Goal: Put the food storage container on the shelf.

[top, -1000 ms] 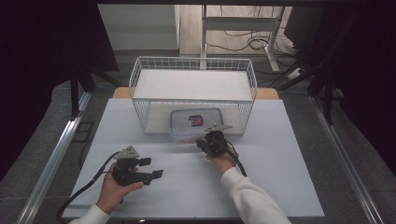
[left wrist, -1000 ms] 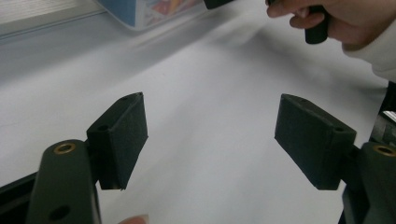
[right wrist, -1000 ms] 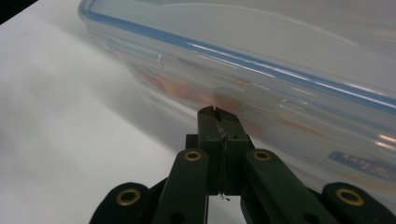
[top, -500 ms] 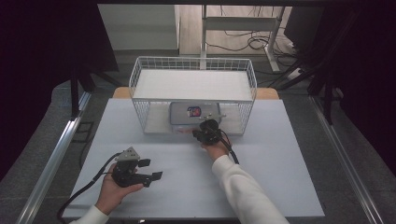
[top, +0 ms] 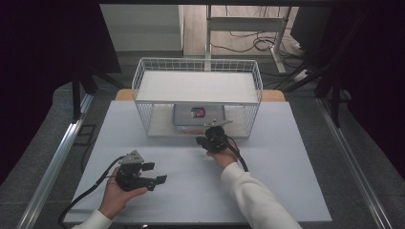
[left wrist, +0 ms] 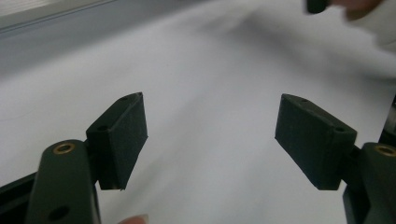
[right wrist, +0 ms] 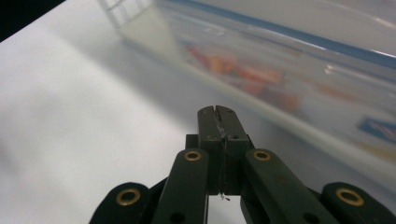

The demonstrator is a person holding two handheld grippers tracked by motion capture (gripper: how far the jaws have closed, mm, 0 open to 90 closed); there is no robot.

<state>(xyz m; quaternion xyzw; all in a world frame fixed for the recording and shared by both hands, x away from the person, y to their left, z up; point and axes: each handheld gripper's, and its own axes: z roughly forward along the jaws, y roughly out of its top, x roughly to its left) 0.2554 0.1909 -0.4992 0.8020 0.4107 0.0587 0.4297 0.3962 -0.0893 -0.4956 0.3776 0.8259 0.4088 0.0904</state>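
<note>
Plastic container (top: 198, 117) with a clear lid and a red label on top sits inside the white wire basket (top: 143, 102), on its lower level under the shelf, up at 12 o'clock on the white table (top: 286, 181). You can see some orange stuff through its side in the right gripper view (right wrist: 289, 79), pretty blurry though, so no idea what it is.

Right gripper (top: 213, 139) is parked right at the basket's open front, roughly dead centre of the table, pointing toward 12 at the container. Its jaws are pressed flat together with nothing between them, and the tips (right wrist: 217, 112) sit just short of the container's side, not touching as far as I can tell.

Left gripper (top: 155, 174) is way down at 7 o'clock, well apart from the basket, held in the person's left hand (top: 117, 195). Jaws spread wide, pads (left wrist: 123, 135) facing each other with just bare tabletop in between. It's aimed toward 3 o'clock.
</note>
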